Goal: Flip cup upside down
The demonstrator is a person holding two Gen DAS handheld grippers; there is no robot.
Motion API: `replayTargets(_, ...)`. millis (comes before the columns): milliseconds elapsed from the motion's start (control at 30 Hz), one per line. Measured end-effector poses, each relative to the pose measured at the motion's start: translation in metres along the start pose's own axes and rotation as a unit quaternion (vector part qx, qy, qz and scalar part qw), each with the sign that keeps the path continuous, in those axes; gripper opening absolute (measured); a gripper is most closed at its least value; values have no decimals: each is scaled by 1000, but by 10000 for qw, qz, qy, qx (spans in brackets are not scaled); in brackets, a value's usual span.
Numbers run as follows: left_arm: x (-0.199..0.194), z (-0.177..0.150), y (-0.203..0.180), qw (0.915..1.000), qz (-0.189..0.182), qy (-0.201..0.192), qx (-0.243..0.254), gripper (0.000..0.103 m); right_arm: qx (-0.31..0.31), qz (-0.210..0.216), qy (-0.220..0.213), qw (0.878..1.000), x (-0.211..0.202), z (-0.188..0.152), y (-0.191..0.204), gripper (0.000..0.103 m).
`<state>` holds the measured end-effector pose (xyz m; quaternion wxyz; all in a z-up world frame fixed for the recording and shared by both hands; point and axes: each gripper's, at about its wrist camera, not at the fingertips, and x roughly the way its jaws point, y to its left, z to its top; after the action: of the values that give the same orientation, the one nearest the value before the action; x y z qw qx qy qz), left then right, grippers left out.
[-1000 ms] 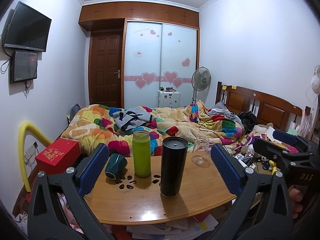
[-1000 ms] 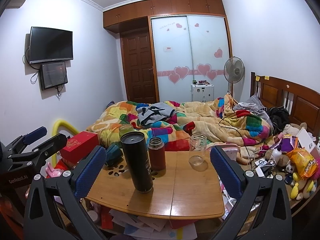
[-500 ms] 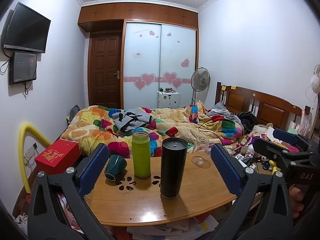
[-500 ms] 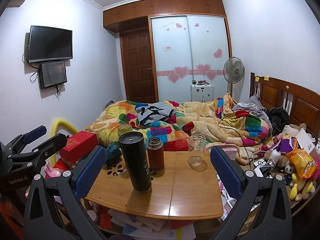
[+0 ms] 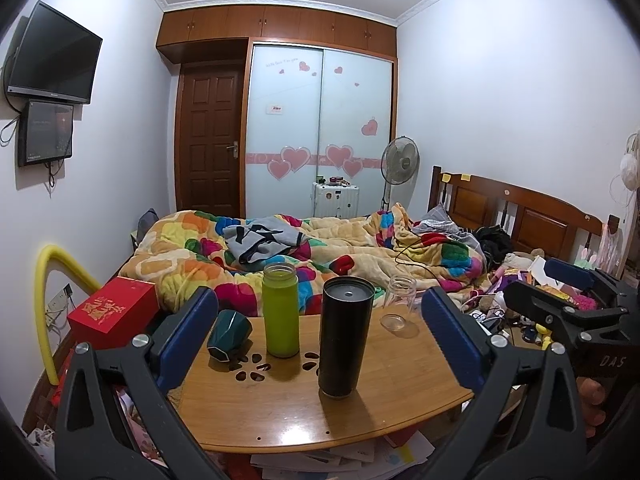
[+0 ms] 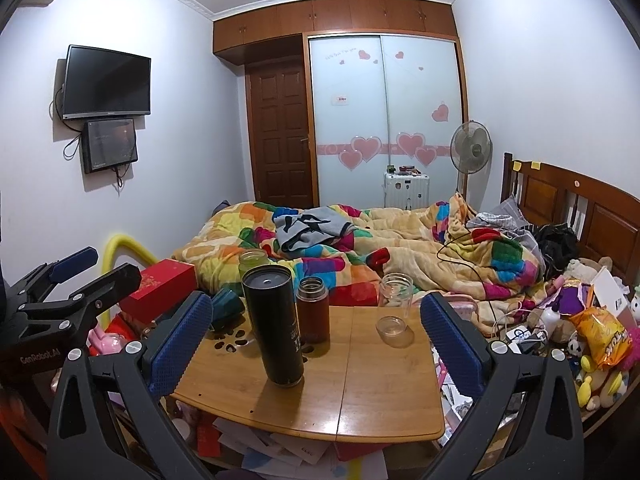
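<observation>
A dark green faceted cup (image 5: 229, 334) lies tilted on its side at the far left of the wooden table (image 5: 280, 412); in the right wrist view it (image 6: 226, 309) is partly hidden behind my left finger. My left gripper (image 5: 320, 336) is open and empty, held back from the table's near edge. My right gripper (image 6: 316, 336) is open and empty too, also short of the table. Each gripper shows at the side of the other's view.
On the table stand a tall black tumbler (image 5: 344, 350), a green bottle (image 5: 281, 310), a brown bottle (image 6: 313, 314) and a clear glass jar (image 6: 394, 308). A bed with a colourful quilt (image 5: 320, 252) lies behind. A red box (image 5: 114, 312) sits left; clutter lies right.
Both grippers have drifted slightly; the views shift a little. Nothing on the table has moved and both grippers stay open.
</observation>
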<state>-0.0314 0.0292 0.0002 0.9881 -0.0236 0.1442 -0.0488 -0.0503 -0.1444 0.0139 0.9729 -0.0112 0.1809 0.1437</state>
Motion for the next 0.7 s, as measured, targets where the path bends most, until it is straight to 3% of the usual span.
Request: replayTargets(700, 6, 0, -9, 9999, -82, 51, 103, 103, -9, 16, 30, 10000, 0, 4, 2, 103)
